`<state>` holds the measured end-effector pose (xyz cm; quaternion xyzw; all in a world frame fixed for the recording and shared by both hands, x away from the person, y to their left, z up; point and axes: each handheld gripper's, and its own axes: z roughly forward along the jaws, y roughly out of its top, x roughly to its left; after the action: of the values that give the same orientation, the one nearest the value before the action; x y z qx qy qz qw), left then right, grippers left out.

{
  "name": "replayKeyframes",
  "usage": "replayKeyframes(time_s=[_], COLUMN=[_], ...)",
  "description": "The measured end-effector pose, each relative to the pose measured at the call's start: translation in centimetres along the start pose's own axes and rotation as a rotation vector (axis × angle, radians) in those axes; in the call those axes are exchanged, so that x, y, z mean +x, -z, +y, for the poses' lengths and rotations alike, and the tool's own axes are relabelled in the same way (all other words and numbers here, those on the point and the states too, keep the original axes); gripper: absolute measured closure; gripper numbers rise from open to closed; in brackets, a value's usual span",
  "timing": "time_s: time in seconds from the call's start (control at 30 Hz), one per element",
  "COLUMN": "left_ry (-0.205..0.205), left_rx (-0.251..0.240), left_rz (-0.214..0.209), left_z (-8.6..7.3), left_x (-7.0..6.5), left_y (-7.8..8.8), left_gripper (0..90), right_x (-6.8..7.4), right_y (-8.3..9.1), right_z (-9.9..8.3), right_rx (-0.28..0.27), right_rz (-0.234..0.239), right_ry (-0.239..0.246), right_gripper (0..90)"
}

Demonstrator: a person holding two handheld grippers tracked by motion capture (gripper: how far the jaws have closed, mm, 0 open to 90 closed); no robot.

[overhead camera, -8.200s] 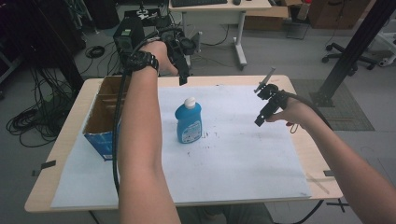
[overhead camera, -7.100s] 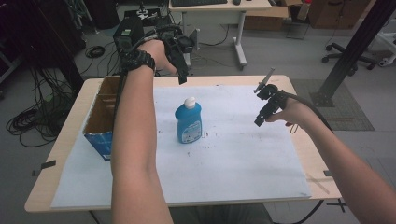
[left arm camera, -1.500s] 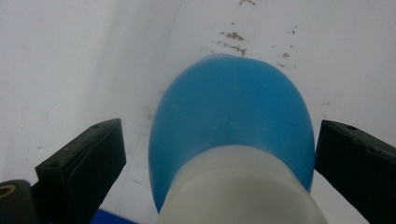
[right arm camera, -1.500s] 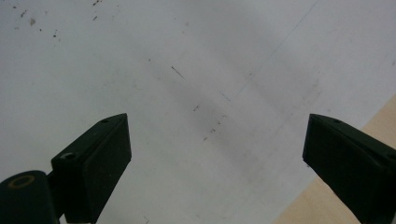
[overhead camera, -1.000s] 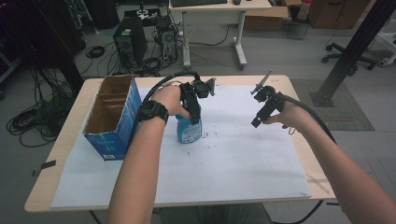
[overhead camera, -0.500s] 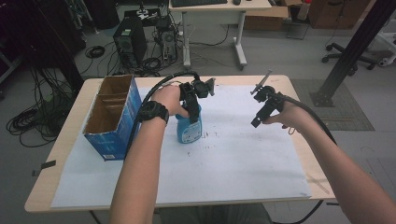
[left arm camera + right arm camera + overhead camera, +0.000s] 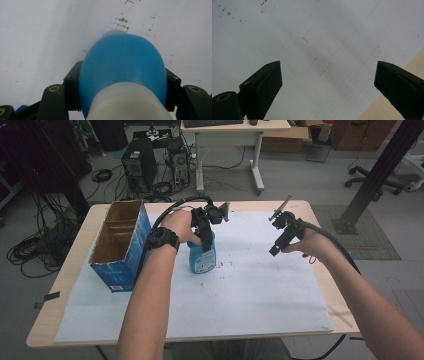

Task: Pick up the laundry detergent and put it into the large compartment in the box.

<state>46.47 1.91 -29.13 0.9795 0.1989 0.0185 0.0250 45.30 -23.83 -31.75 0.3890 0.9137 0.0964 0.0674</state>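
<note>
A blue bottle [image 7: 202,261] with a white cap stands upright on the white paper [image 7: 240,300], near the middle of the table. My left gripper [image 7: 205,240] comes down on it from above and is shut on its upper body. In the left gripper view the black pads [image 7: 72,82] press both sides of the blue bottle [image 7: 122,65], just below the white cap. My right gripper [image 7: 276,249] hovers over the paper to the right of the bottle. In the right gripper view its jaws [image 7: 327,77] stand wide open with nothing between them.
An open blue cardboard box [image 7: 120,245] stands at the table's left, close to my left forearm. The paper covers most of the wooden table [image 7: 50,320]. Small brown specks [image 7: 225,266] mark the paper beside the bottle. Desks, computers and cables lie beyond the far edge.
My left hand has come down from high beyond the table's far edge to the bottle, and its jaws now grip it. The right hand has stayed in place.
</note>
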Motion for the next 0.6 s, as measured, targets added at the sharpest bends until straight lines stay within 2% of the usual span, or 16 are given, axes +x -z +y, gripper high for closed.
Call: replayKeyframes(time_s=[0.2, 0.6], left_ry=[-0.001, 0.017], left_rx=[0.005, 0.014], left_rz=[0.007, -0.006], left_z=[-0.1, -0.3], left_x=[-0.1, -0.2], left_y=[0.2, 2.0], left_gripper=[37.6, 37.7], right_x=[0.1, 0.0], right_y=[0.0, 0.2], right_z=[0.0, -0.1], right_rx=[0.0, -0.009], right_rz=[-0.002, 0.0], right_ry=[0.005, 0.002], right_gripper=[7.7, 7.8])
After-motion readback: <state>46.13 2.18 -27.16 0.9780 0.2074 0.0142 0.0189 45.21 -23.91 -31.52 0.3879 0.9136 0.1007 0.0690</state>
